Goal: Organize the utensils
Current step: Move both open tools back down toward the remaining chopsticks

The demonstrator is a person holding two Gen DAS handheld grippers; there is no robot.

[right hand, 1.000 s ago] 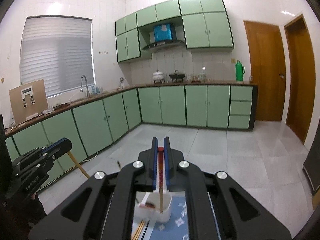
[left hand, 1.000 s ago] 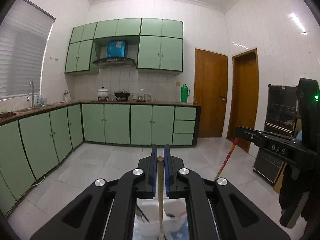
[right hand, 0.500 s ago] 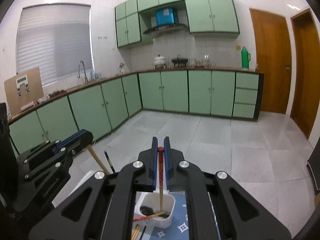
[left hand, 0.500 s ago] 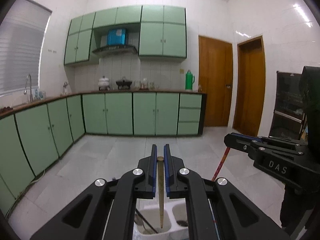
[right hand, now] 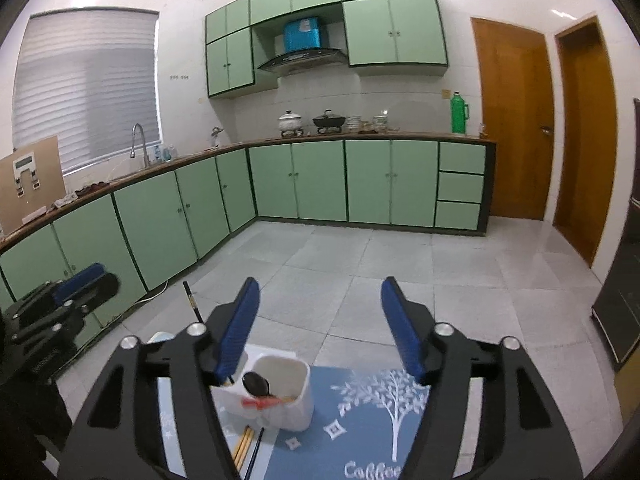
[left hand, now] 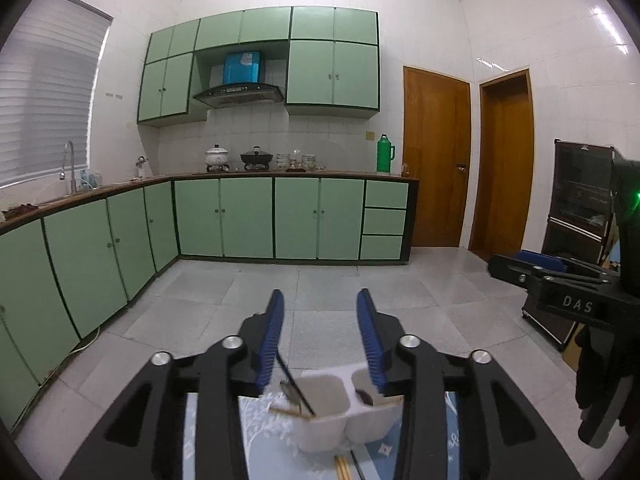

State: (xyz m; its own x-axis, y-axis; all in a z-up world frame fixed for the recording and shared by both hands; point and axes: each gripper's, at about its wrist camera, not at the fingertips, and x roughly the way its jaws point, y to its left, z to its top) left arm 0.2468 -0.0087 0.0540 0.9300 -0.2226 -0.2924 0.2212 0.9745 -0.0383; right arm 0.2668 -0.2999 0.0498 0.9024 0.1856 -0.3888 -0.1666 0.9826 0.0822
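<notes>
Both hand-held grippers spreading open over the white utensil holder

The left hand-held gripper [left hand: 320,320] has its jaws opening with nothing between them, and same deal for the right hand-held gripper [right hand: 320,320], jaws opening and empty. Right below them, at the bottom middle of both views, sits the white utensil holder [right hand: 298,404] with two compartments on a blue patterned mat [right hand: 360,420]. A black spoon [right hand: 256,384] and a red-tipped chopstick [right hand: 260,403] lie in one compartment; a black chopstick [left hand: 294,384] leans in the other. More chopsticks [right hand: 244,444] lie on the mat just in front of the holder.
</notes>
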